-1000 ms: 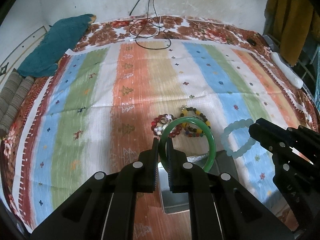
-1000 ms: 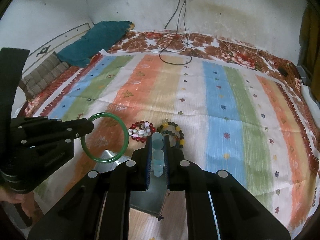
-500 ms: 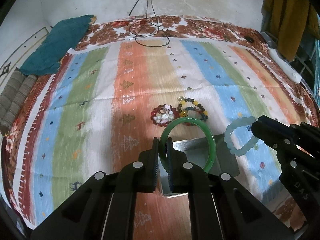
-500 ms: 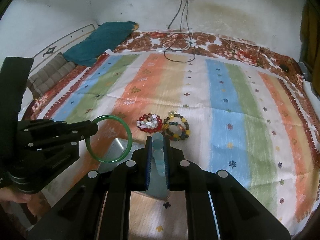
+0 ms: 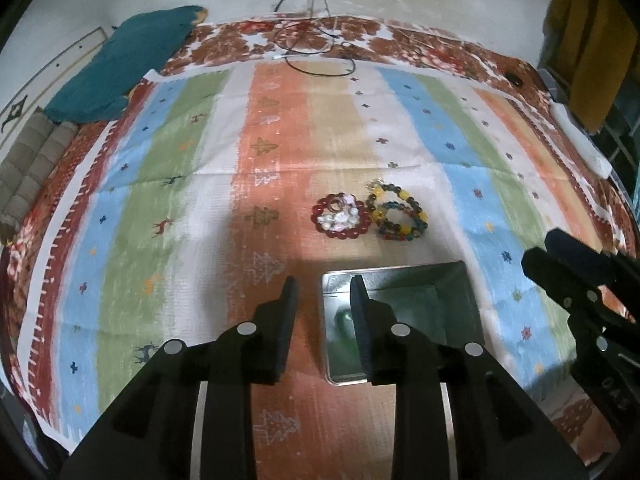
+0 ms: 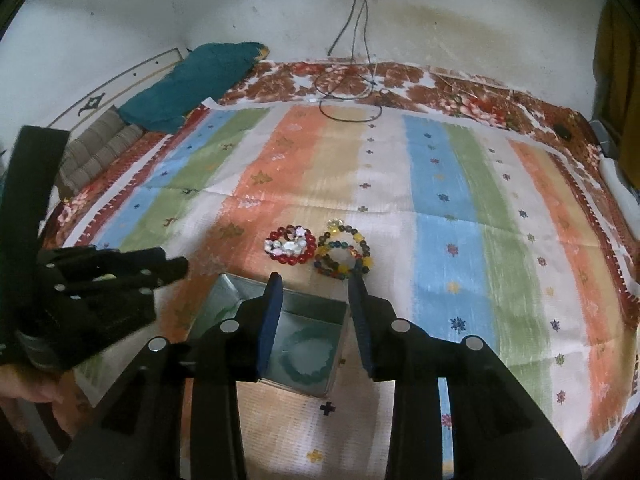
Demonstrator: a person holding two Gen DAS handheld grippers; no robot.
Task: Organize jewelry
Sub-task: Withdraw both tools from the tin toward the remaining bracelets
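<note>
A shiny metal box (image 5: 460,300) sits open on the striped cloth, also in the right wrist view (image 6: 224,292). My left gripper (image 5: 322,292) is open and empty above the box's left edge. My right gripper (image 6: 314,288) is open and empty above the box. A pale blue bead bracelet (image 6: 308,354) lies blurred inside the box. A green blur (image 5: 344,320) shows in the box, likely the green bangle. A red and white bead bracelet (image 5: 340,216) and a multicoloured bead bracelet (image 5: 398,212) lie on the cloth beyond the box.
A teal pillow (image 5: 120,68) lies at the far left of the bed. Black cables (image 5: 316,44) trail down the back wall onto the bed. A yellow garment (image 5: 588,40) hangs at the right. The cloth's front edge is near the grippers.
Both grippers have opened. The green bangle has left the left gripper and the pale blue bracelet has left the right gripper; both have dropped into the box.
</note>
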